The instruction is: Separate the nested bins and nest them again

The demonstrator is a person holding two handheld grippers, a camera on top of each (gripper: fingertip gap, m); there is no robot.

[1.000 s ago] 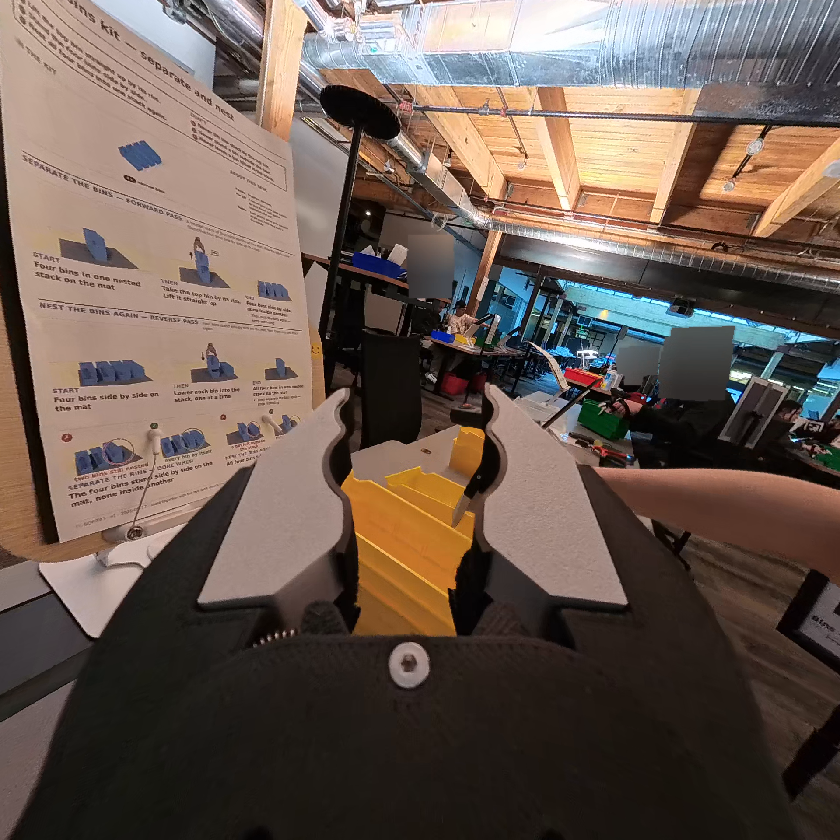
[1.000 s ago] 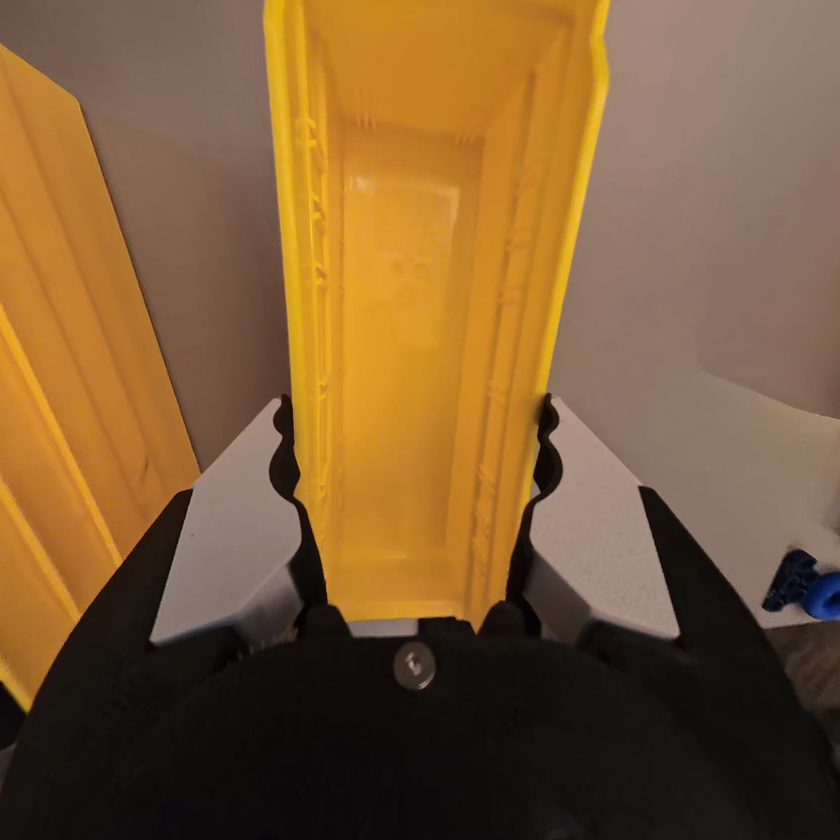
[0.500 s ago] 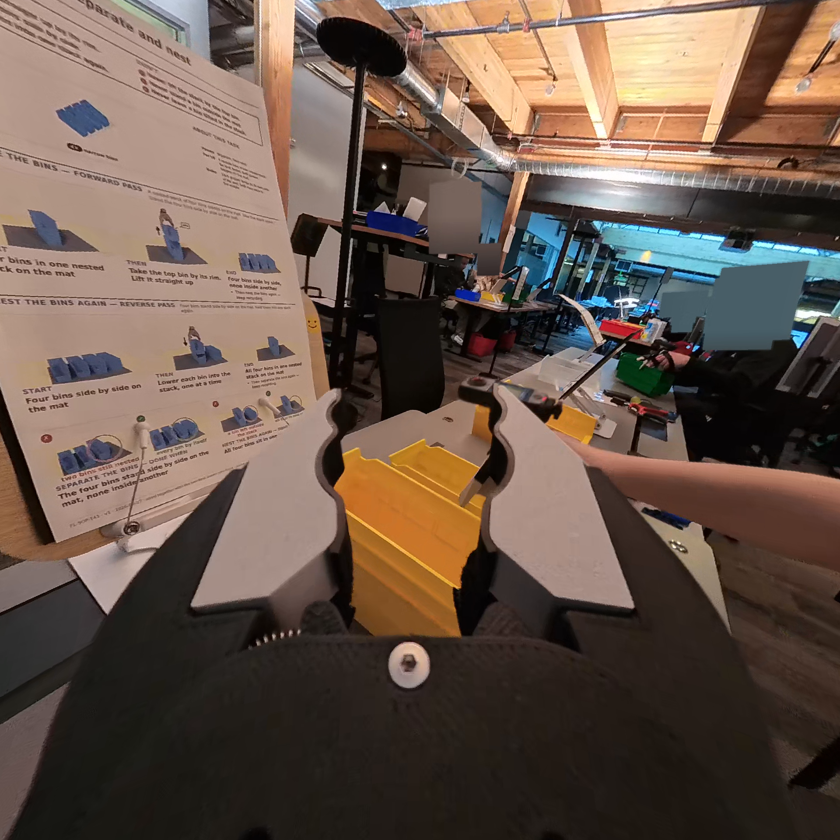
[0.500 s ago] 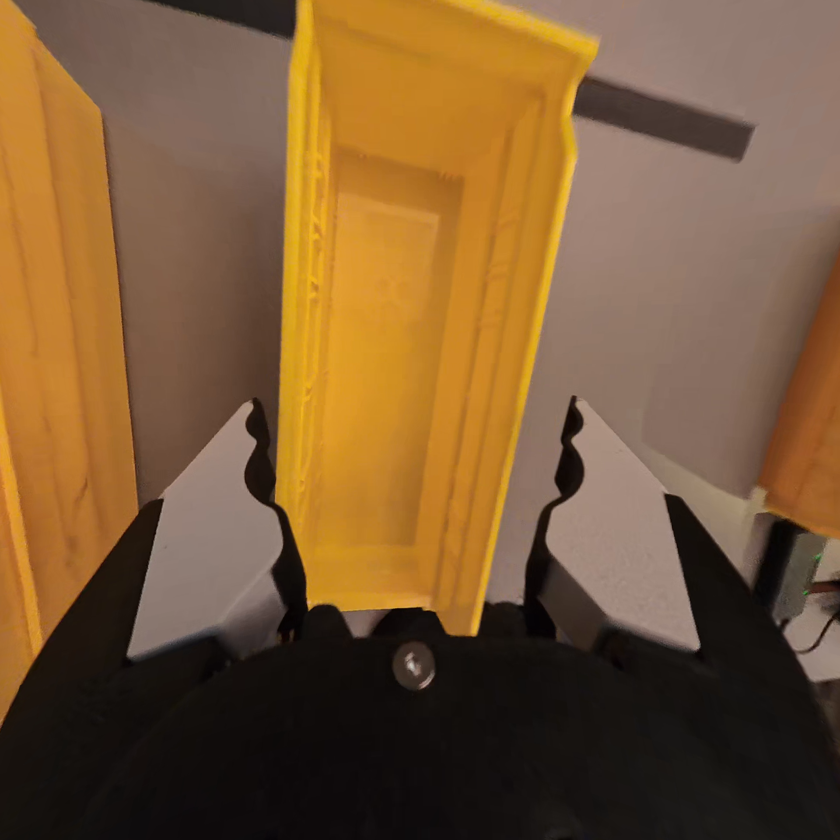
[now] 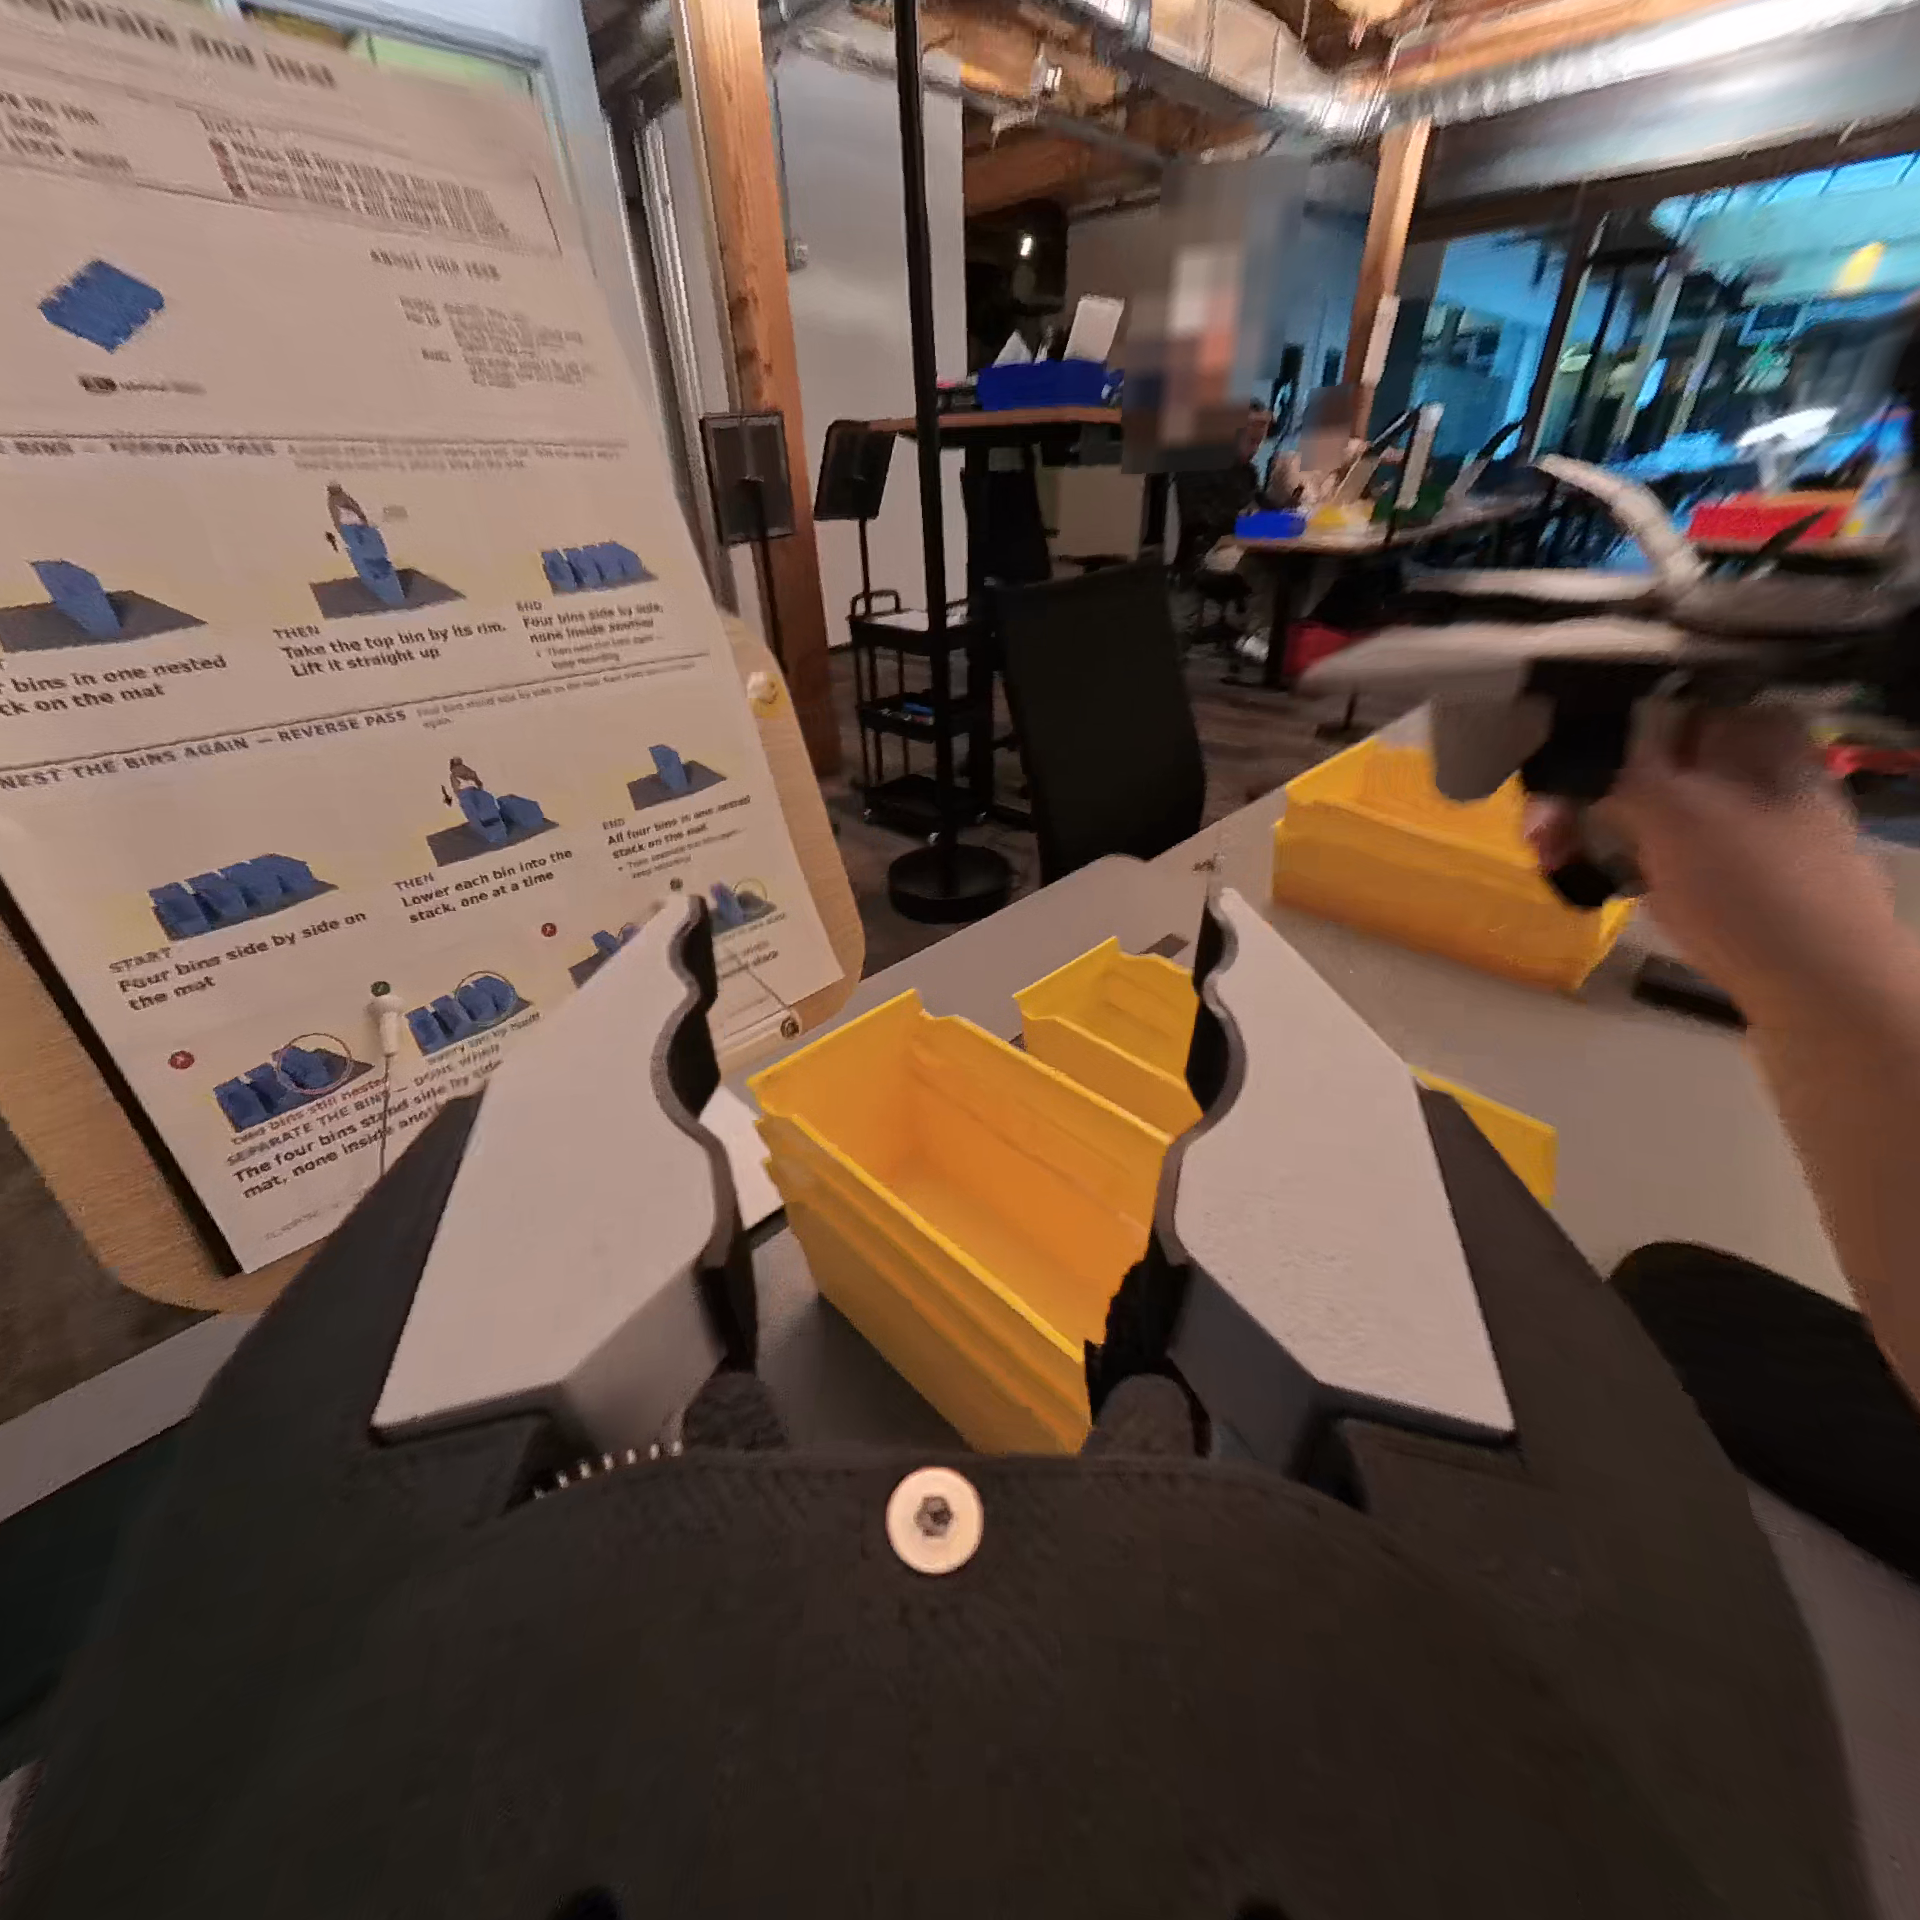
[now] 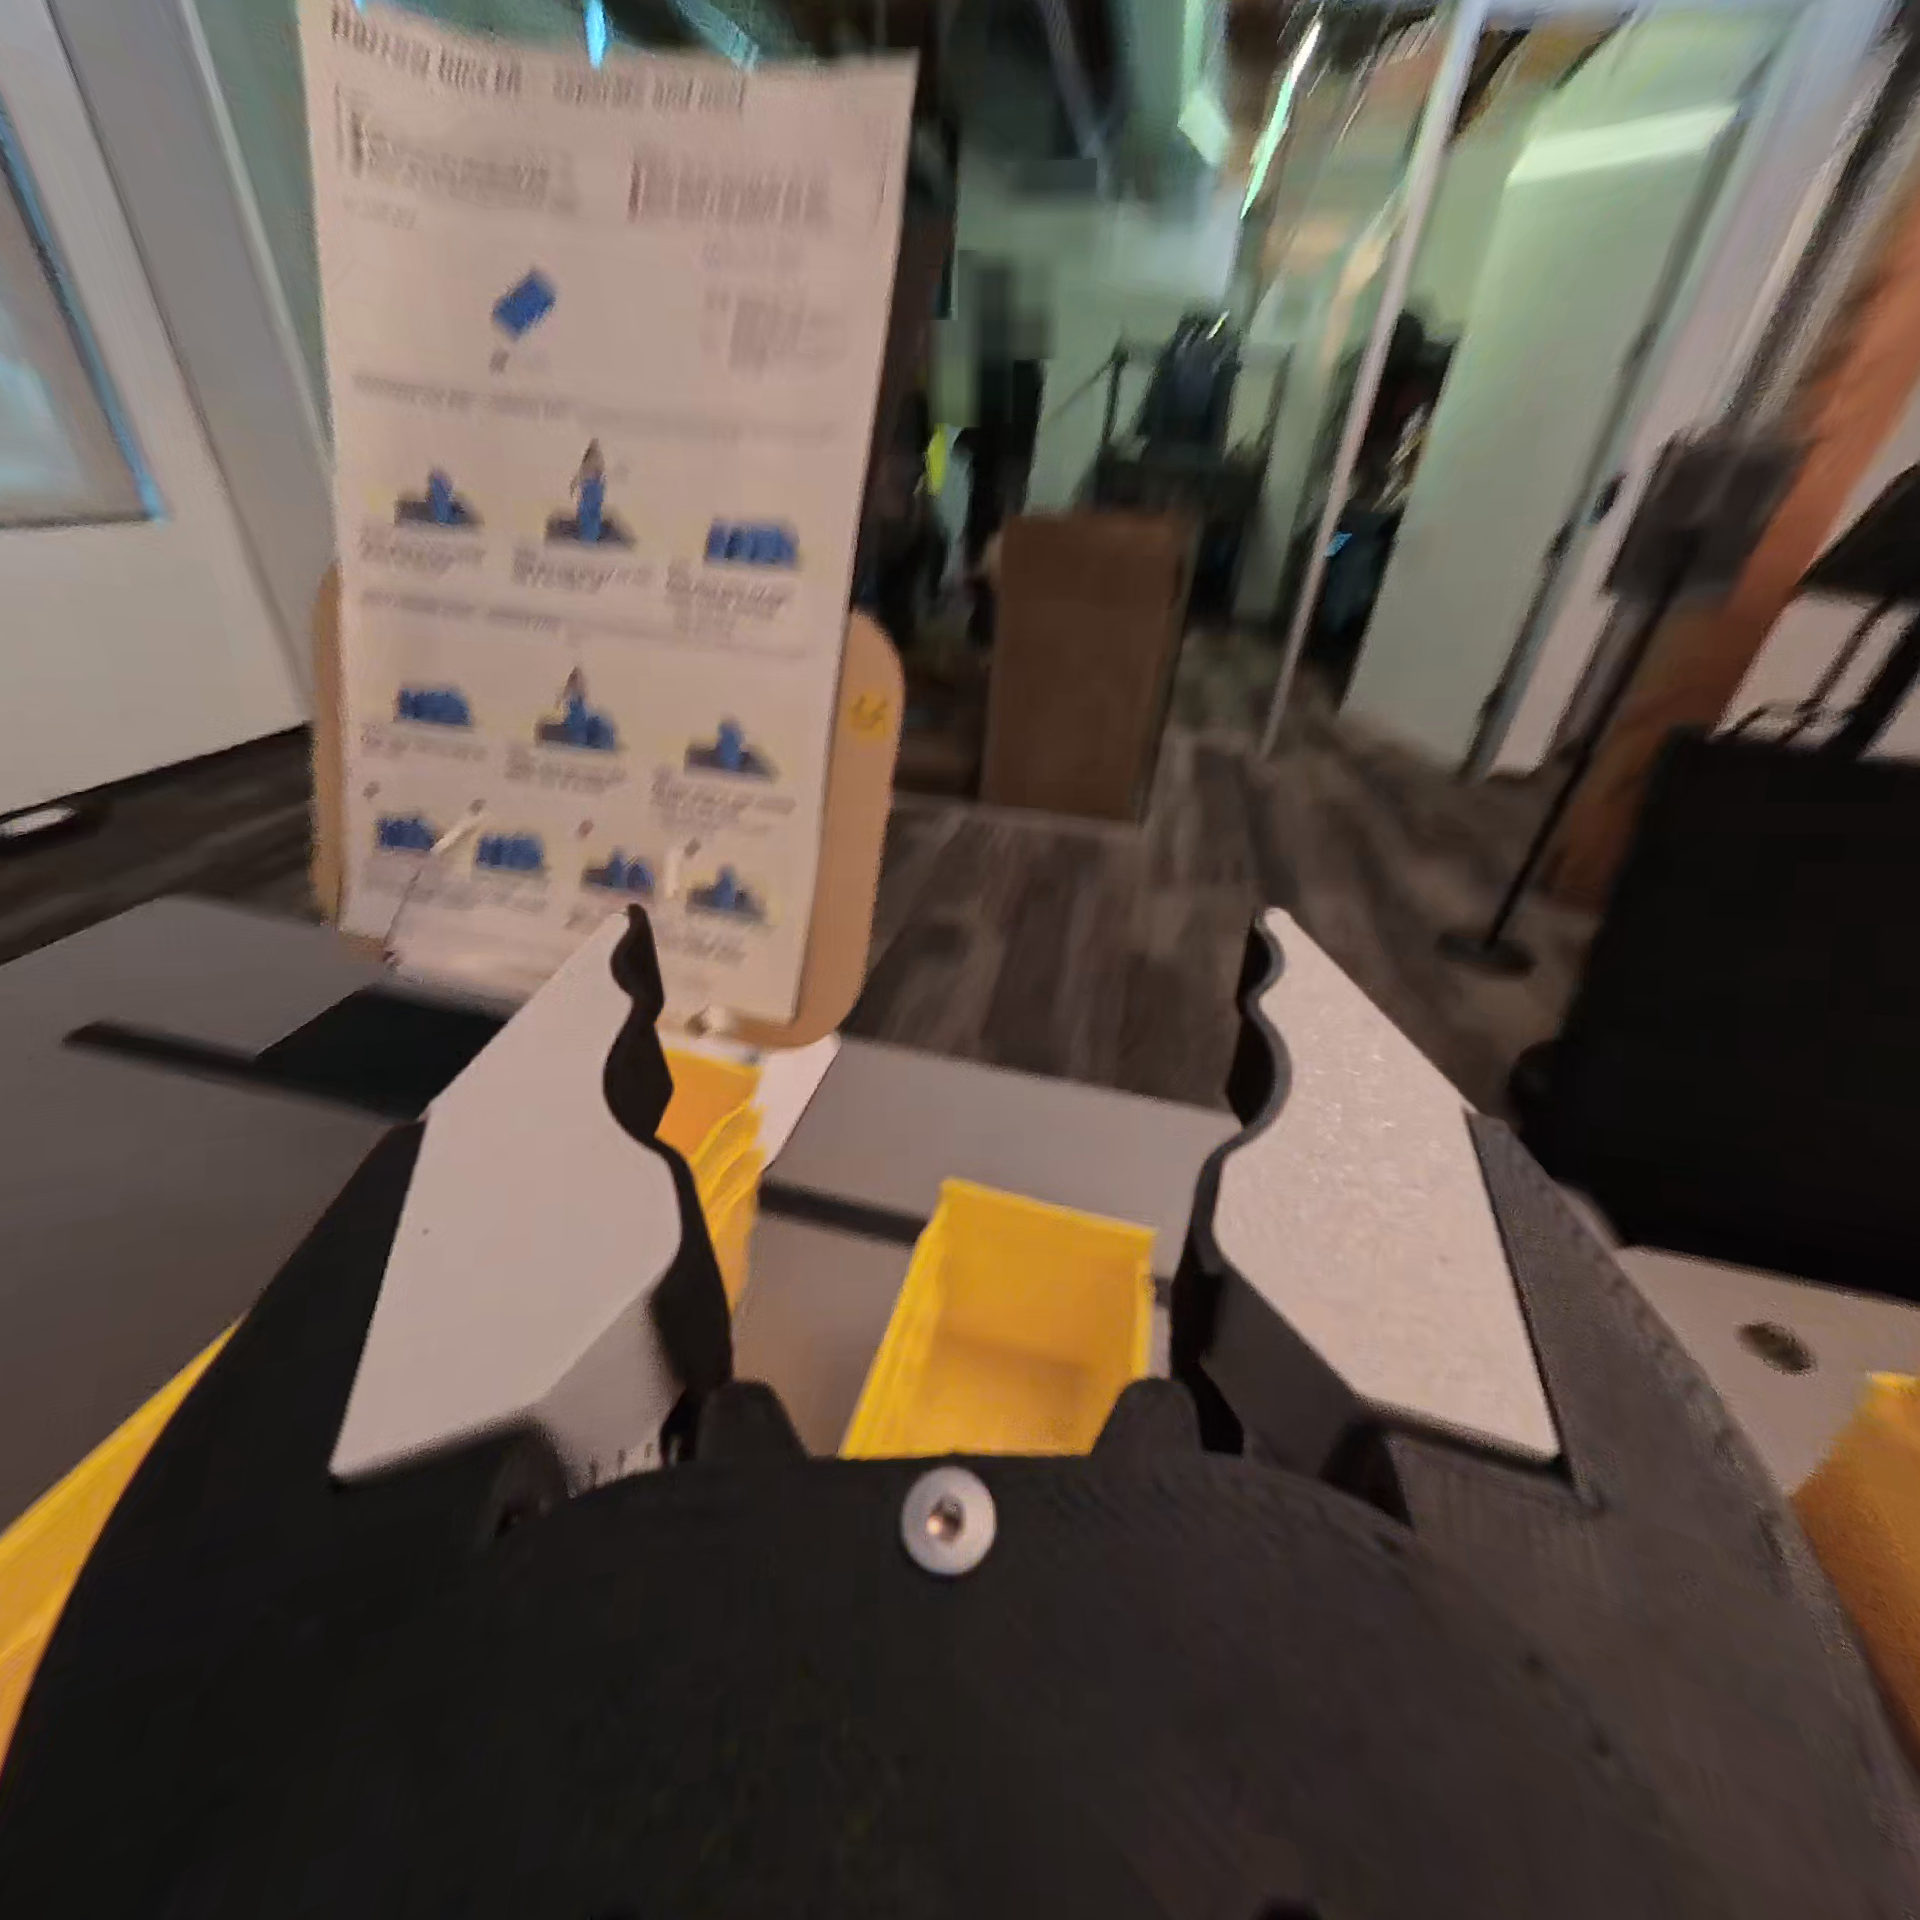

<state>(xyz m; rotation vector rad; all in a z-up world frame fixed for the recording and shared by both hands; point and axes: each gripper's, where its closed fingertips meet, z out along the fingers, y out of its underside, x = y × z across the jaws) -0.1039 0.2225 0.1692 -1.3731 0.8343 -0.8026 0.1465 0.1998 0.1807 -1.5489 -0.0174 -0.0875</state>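
Left gripper: My left gripper (image 5: 951, 920) hovered over the table with its fingers spread wide and nothing between the pads.
Nearest bin: A yellow bin (image 5: 966, 1174) sat on the grey table (image 5: 1621, 1049) below and between my left fingers; a gap showed on the left side, and I could not tell whether the right finger (image 5: 1320, 1164) touched its rim or only overlapped it.
Second bin: Another yellow bin (image 5: 1117, 1023) stood just beyond the first, partly hidden by my right finger.
Far bin: A third yellow bin (image 5: 1423, 894) lay farther off to the right, under my blurred right hand (image 5: 1745, 883).
Right gripper: My right gripper (image 6: 945, 930) was held above the table, jaws wide apart and holding nothing.
Bin under right gripper: A small yellow bin (image 6: 1013, 1340) lay open-side up low between its fingers, clear of both pads; more yellow plastic (image 6: 717, 1143) showed behind the left finger.
Materials: The bins were glossy moulded plastic, rectangular, with stepped ribbed walls and a thick rim; the fingers were matt grey with wavy black pads on a grainy black body.
Poster: A white instruction sheet (image 5: 312, 644) leaned on a rounded wooden board (image 5: 821, 935) at the table's edge.
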